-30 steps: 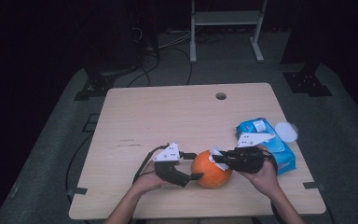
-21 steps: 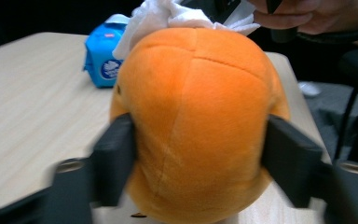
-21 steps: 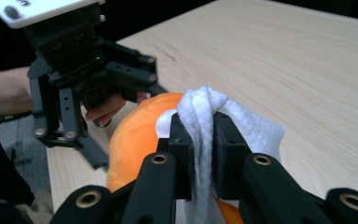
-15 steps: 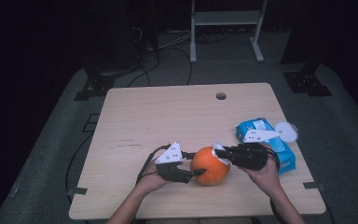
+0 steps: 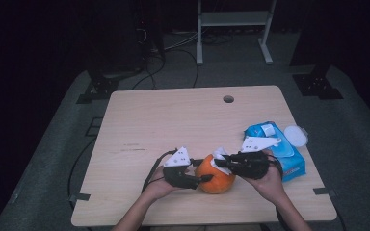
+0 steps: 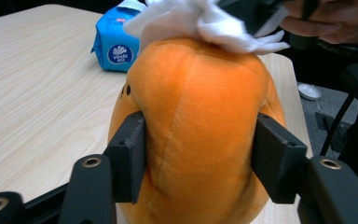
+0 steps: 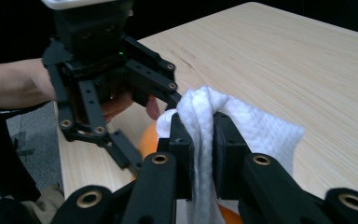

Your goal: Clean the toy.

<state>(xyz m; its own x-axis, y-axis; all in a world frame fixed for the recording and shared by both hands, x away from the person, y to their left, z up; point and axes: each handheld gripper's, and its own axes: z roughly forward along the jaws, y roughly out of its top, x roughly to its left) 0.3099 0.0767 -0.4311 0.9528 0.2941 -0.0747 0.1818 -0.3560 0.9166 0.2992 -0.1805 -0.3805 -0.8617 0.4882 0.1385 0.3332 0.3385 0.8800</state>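
**Handling notes: plush toy and wipe, near table edge**

The orange plush toy [image 6: 196, 135] sits near the front edge of the table [image 5: 173, 120], between the two grippers. The left gripper [image 6: 198, 156] pinches it across the body, one jaw on each flank; the fabric bulges slightly around the jaws, so the toy is judged soft, light and compressible — a grip across the widest part of the body should hold without slipping, and crushing is unlikely to damage it.

The right gripper [image 7: 199, 149] has its jaws pressed together on a bunched white wipe [image 7: 233, 121], which rests on the crown of the toy. The wipe is judged limp and thin; it will drape and could tear or pull free if dragged hard.

Farther back, at the right side of the table, lies a blue wipe packet [image 5: 274, 147] — its top flap looks open, though its contents cannot be made out. A round white lid [image 5: 296, 134] lies just beside it.
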